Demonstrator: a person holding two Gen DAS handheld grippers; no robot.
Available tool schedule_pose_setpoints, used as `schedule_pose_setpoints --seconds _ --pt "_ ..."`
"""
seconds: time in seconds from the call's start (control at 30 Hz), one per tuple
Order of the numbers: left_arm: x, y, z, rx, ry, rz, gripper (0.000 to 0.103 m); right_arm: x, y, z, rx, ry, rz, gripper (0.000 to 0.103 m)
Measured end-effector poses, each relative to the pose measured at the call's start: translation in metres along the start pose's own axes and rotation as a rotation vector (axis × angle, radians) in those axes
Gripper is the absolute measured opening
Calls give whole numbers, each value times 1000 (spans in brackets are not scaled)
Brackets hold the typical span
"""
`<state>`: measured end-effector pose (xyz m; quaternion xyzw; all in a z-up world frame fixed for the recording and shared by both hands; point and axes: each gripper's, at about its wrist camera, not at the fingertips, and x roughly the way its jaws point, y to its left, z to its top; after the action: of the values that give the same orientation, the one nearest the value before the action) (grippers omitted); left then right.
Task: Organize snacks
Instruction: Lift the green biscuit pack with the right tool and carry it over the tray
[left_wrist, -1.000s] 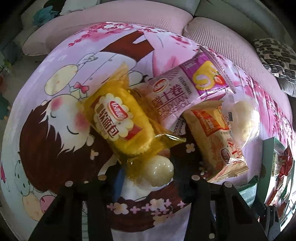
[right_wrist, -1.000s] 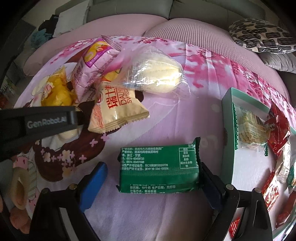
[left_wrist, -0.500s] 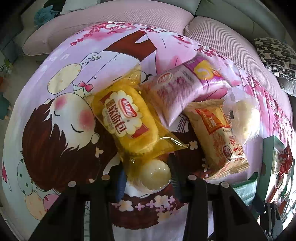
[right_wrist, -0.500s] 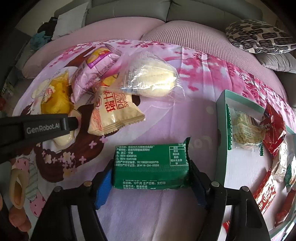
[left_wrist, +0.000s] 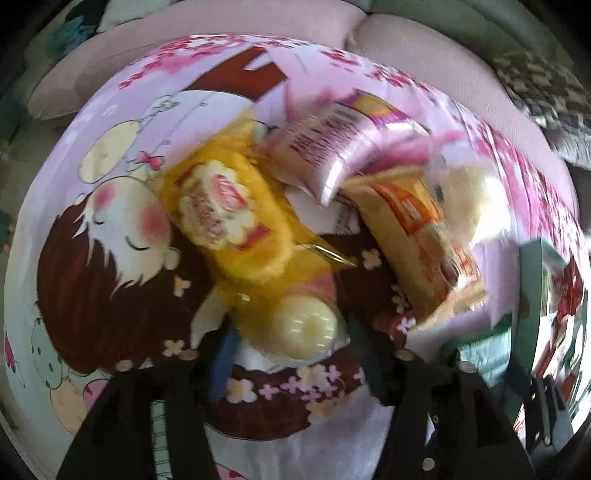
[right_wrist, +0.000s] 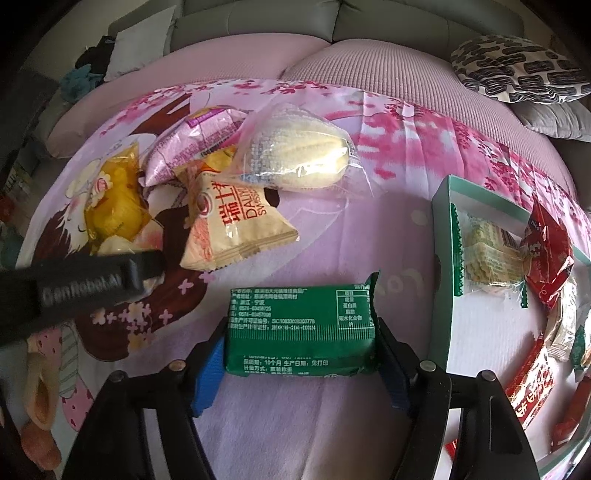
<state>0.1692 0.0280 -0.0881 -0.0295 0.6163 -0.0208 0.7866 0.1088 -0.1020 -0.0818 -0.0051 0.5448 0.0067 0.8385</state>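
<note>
Box (right_wrist: 448, 258): several snacks inside. Beside it, green packet (right_wrist: 301, 328) clamped by right gripper (right_wrist: 301, 354). Beyond: four packets loose; left gripper (left_wrist: 291, 343) opening around yellow one (left_wrist: 236, 229) (blurred).

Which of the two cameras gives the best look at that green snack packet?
The right wrist view: the green packet sits sharp and whole between the right gripper pads. The left wrist view catches only a blurred corner at its right edge.

We see a grey sofa (right_wrist: 280, 18) behind pink cushions (right_wrist: 388, 85), a cartoon blanket (right_wrist: 388, 229) spread in daylight, and a patterned pillow (right_wrist: 517, 70) at right.
</note>
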Motion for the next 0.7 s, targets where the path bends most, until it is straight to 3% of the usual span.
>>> schedule_pose_setpoints --seconds 0.1,0.23,0.3,0.7 --pt "2 -9 -3 45 -5 52 65 0 0 -1 -1 1 0 75" --pt "2 -11 -4 41 -14 51 63 1 0 -1 -3 2 -1 75" --pt "-1 -13 -3 37 -27 56 49 1 0 -2 -6 2 -4 75" --pt "-22 -2 3 0 -69 -15 48 -11 2 0 -9 -23 33 72"
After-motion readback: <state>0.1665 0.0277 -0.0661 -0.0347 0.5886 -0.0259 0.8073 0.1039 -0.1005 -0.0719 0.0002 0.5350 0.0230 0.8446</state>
